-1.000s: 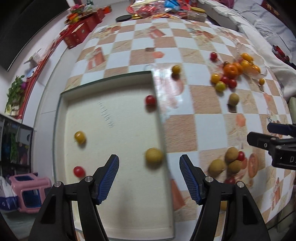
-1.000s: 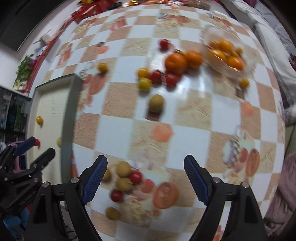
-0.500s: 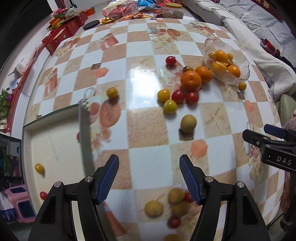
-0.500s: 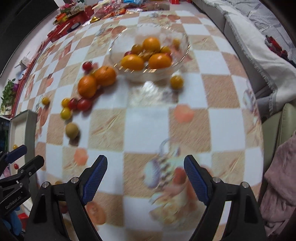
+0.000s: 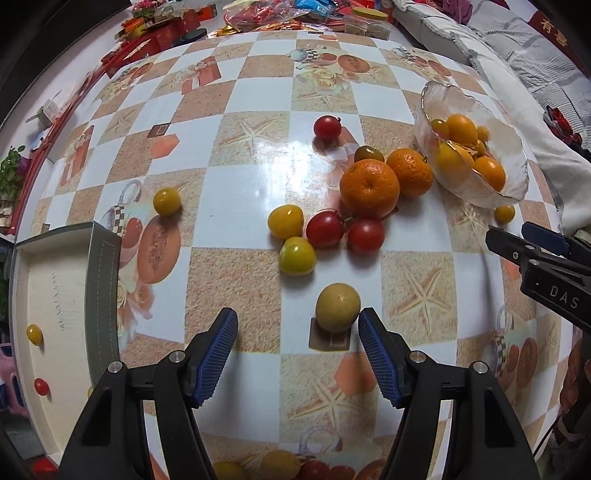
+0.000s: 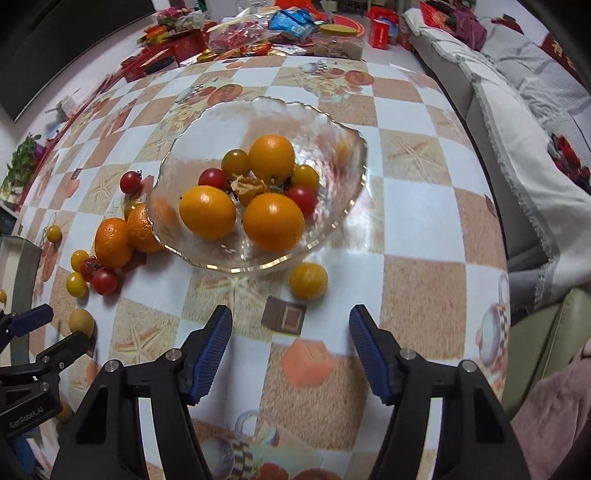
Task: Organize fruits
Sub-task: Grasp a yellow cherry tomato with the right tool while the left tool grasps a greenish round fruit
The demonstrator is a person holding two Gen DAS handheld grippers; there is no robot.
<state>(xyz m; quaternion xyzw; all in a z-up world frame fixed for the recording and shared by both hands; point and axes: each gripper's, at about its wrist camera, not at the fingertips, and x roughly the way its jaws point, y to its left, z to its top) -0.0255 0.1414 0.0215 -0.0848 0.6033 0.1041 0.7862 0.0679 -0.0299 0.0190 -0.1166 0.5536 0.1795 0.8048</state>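
Observation:
My left gripper [image 5: 297,341] is open and empty, with a tan round fruit [image 5: 337,307] just ahead, close to its right finger. Beyond it lie yellow and red cherry tomatoes [image 5: 325,229] and two mandarins [image 5: 369,188]. A glass bowl [image 5: 517,184] of oranges and tomatoes stands at the right. My right gripper [image 6: 291,341] is open and empty, in front of the glass bowl [image 6: 347,140]; a yellow tomato [image 6: 308,280] lies just ahead of it.
A cream tray [image 5: 55,295] with a grey rim sits at the left and holds a yellow and a red tomato. More fruit lies near the table's front edge [image 5: 280,469]. Packets and red boxes [image 6: 258,33] crowd the far end. A sofa [image 6: 535,110] runs along the right.
Both grippers have swung right: the left from over the tray to the loose fruit in the table's middle, the right from that fruit to the glass bowl. Both stayed open.

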